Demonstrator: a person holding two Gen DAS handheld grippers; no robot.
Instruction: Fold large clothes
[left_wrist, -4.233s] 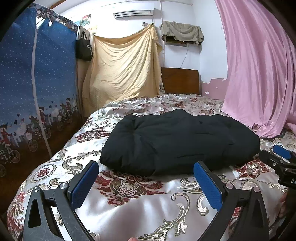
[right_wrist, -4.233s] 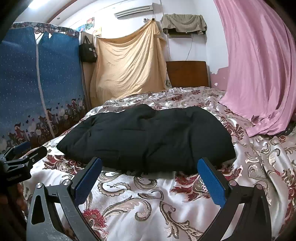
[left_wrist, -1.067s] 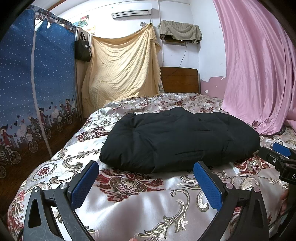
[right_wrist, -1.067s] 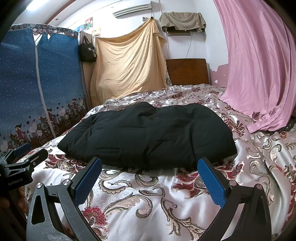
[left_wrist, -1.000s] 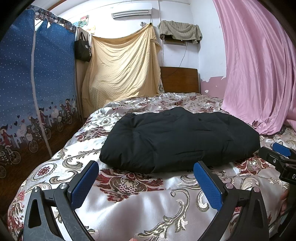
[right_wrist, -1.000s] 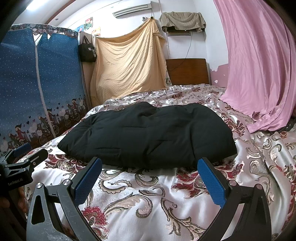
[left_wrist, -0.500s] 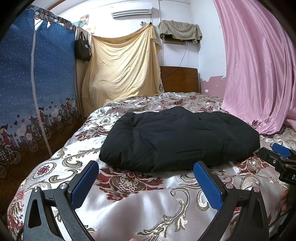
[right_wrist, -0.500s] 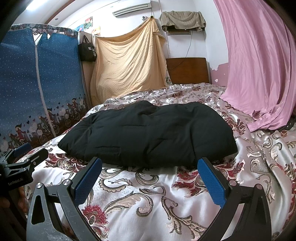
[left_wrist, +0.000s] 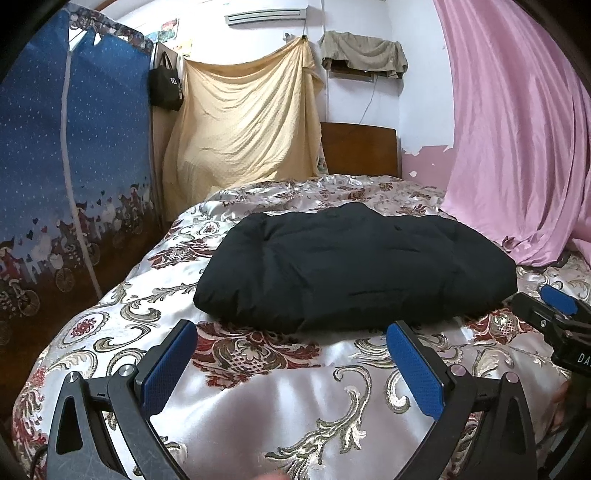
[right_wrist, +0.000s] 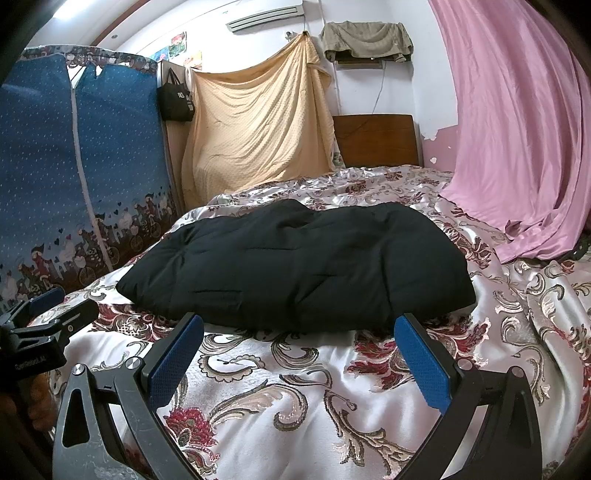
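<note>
So we've got the black padded garment (left_wrist: 354, 266) lying in a puffy bundle in the middle of the bed (left_wrist: 258, 398), on that slick satin cover. Both tools are spread wide and empty, left tool (left_wrist: 291, 354) and right tool (right_wrist: 299, 350) hanging just short of its near edge. Our worry: the padding is thick, so the pads might pinch only the top layer and the fold opens up. Also the satin could get caught in the bite, or the bundle may just slide instead of lifting.
</note>
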